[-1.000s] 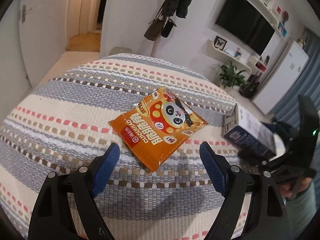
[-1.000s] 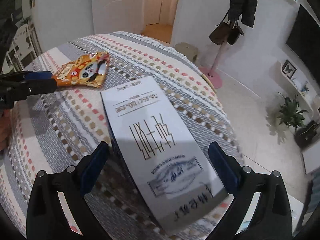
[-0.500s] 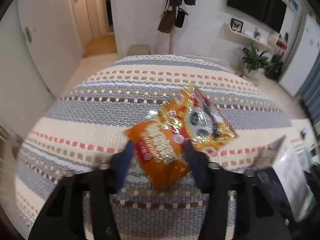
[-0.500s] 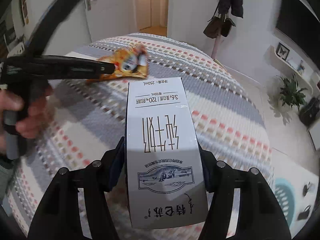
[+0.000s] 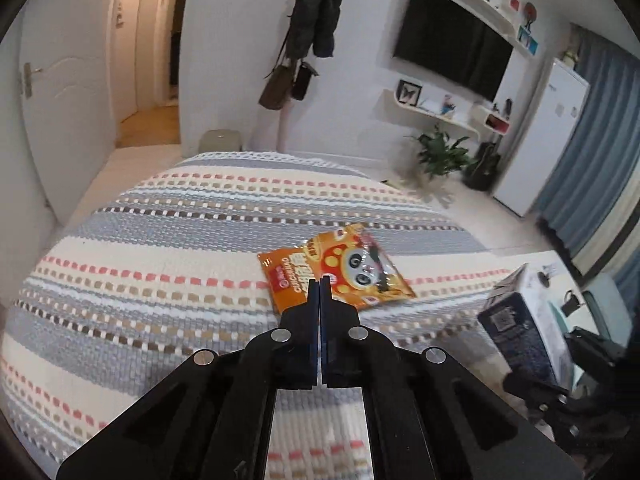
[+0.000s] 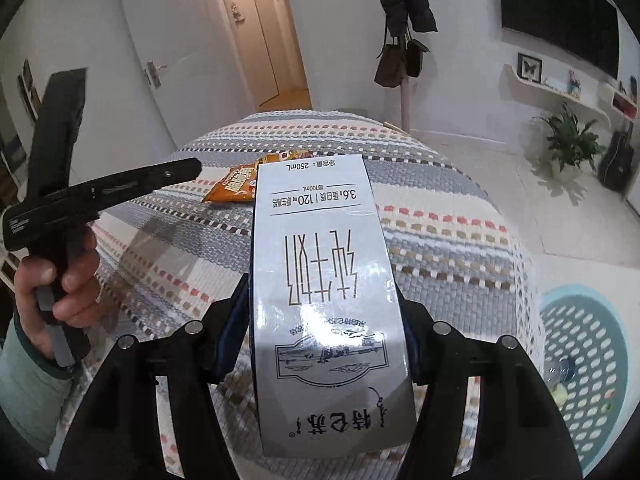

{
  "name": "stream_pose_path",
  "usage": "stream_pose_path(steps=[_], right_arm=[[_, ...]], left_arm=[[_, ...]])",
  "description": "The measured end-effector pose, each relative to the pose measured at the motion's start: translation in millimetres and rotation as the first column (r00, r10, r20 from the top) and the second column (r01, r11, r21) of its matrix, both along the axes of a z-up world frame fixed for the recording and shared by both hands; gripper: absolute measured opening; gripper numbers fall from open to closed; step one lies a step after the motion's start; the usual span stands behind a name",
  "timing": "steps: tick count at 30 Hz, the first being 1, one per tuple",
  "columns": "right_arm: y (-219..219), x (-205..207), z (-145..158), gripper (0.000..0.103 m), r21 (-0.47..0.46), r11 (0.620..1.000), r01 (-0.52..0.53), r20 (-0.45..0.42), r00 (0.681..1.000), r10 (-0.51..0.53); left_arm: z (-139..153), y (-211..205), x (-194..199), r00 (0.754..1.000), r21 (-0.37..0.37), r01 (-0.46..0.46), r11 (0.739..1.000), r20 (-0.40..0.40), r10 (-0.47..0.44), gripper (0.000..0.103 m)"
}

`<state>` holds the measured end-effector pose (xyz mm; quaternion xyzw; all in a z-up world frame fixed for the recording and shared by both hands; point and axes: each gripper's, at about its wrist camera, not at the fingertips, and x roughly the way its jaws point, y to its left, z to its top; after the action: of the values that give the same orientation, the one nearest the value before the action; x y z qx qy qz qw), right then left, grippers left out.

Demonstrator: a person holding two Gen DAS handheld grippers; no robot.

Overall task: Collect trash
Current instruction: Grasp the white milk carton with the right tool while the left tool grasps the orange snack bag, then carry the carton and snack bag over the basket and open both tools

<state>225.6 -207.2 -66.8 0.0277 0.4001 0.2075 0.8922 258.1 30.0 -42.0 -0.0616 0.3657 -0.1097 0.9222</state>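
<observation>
Two grips I see: my left gripper [image 5: 320, 280] is pinched flat on the orange snack packet [image 5: 340, 272] over the bed [image 5: 160, 240]; my right gripper [image 6: 324, 312] clamps the milk carton [image 6: 320, 264].

Right gripper [image 6: 324, 312] clamped on white milk carton [image 6: 320, 264] above striped bedspread [image 6: 440, 216]. Orange snack packet [image 6: 236, 188] behind carton, pinched by left gripper [image 6: 192, 168] in person's hand [image 6: 56, 280]. Teal basket [image 6: 584, 360] on floor, lower right.
</observation>
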Motion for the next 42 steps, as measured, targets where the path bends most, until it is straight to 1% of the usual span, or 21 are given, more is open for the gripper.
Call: stream_pose_path(steps=[2,4,6,8,10,13,15,17,19,20,22,23,25,27,28,29,31,32,33,37,42], right_arm=[[-3.2,1.8,-2.4,0.059,0.005,1.0,0.012,-0.008,1.0,-0.012],[-5.2,0.9,-6.2,0.059,0.011,1.0,0.021,-0.013,1.0,-0.021],[-9.4,-2.9,-10.3,0.059,0.029,0.999,0.029,-0.023,0.999,-0.028],[-13.9,-1.1,-16.5,0.059,0.044,0.999,0.028,-0.043,0.999,-0.027],[-14.9,0.9,-19.4,0.059,0.047,0.998,0.033,-0.058,0.998,-0.03],[-13.9,2.0,-19.9,0.059,0.052,0.998,0.019,-0.054,0.998,-0.016],[-14.4,4.4,-21.7,0.059,0.062,0.998,0.011,-0.065,0.998,-0.007],[-13.5,5.9,-22.9,0.059,0.071,0.997,0.006,-0.071,0.997,-0.001],[-12.9,6.8,-24.1,0.059,0.071,0.997,0.001,-0.075,0.997,0.004],[-13.0,7.5,-24.2,0.059,0.072,0.997,-0.003,-0.076,0.997,0.009],[-14.2,8.2,-24.0,0.06,0.076,0.997,-0.01,-0.073,0.997,0.016],[-14.2,8.2,-24.2,0.06,0.078,0.997,-0.013,-0.073,0.997,0.019],[-15.5,11.4,-24.2,0.06,0.083,0.996,-0.011,-0.076,0.997,0.017],[-15.6,12.2,-24.8,0.06,0.087,0.996,-0.01,-0.078,0.997,0.017],[-15.0,10.8,-25.8,0.06,0.087,0.996,-0.009,-0.076,0.997,0.016],[-15.0,10.3,-26.3,0.06,0.086,0.996,-0.008,-0.074,0.997,0.014],[-14.0,9.8,-26.9,0.06,0.082,0.997,-0.007,-0.072,0.997,0.012],[-13.6,9.3,-27.2,0.06,0.077,0.997,-0.006,-0.07,0.997,0.011],[-13.0,9.1,-27.4,0.06,0.073,0.997,-0.005,-0.07,0.998,0.01],[-11.2,6.3,-26.2,0.06,0.06,0.998,0.002,-0.058,0.998,0.002],[-12.3,-4.7,-18.0,0.06,0.059,0.998,0.033,0.009,0.999,-0.033]], left_arm=[[-0.2,-1.8,-0.6,1.0,0.002,0.01,1.0,-0.005,-0.01,0.002],[-1.2,-10.4,0.7,0.999,0.02,0.033,0.999,-0.009,-0.033,0.021],[-2.8,-21.4,10.6,0.998,0.038,0.064,0.997,-0.007,-0.064,0.033],[-9.5,-34.2,18.6,0.995,0.063,0.104,0.993,-0.006,-0.104,0.039],[-16.4,-40.6,27.2,0.991,0.08,0.135,0.988,-0.017,-0.135,0.065],[-30.2,-51.5,41.7,0.984,0.124,0.173,0.977,-0.061,-0.166,0.071],[-39.6,-53.9,46.5,0.981,0.15,0.185,0.971,-0.09,-0.173,0.079],[-44.8,-58.1,49.1,0.978,0.173,0.197,0.965,-0.104,-0.181,0.081],[-46.9,-64.6,51.0,0.975,0.2,0.212,0.957,-0.111,-0.193,0.087],[-50.5,-68.2,54.1,0.973,0.223,0.217,0.951,-0.129,-0.191,0.087],[-54.7,-76.1,58.3,0.974,0.264,0.214,0.941,-0.132,-0.184,0.087],[-54.7,-78.1,59.4,0.974,0.268,0.215,0.939,-0.131,-0.185,0.086],[-53.7,-79.9,60.8,0.974,0.267,0.217,0.939,-0.124,-0.19,0.079],[-51.8,-78.4,63.1,0.977,0.263,0.208,0.942,-0.11,-0.185,0.063],[-50.0,-77.1,64.3,0.979,0.263,0.197,0.945,-0.103,-0.176,0.051],[-48.1,-76.0,66.4,0.983,0.27,0.18,0.946,-0.096,-0.159,0.045],[-44.3,-69.3,68.1,0.986,0.247,0.162,0.955,-0.088,-0.144,0.022],[-42.9,-65.5,69.2,0.986,0.229,0.16,0.96,-0.086,-0.144,0.018],[-42.2,-61.0,70.8,0.986,0.205,0.157,0.966,-0.086,-0.142,0.01],[-36.0,-54.0,67.0,0.989,0.16,0.144,0.977,-0.047,-0.138,0.003],[-18.7,-56.2,51.3,0.988,0.13,0.154,0.98,0.003,-0.155,0.002]])
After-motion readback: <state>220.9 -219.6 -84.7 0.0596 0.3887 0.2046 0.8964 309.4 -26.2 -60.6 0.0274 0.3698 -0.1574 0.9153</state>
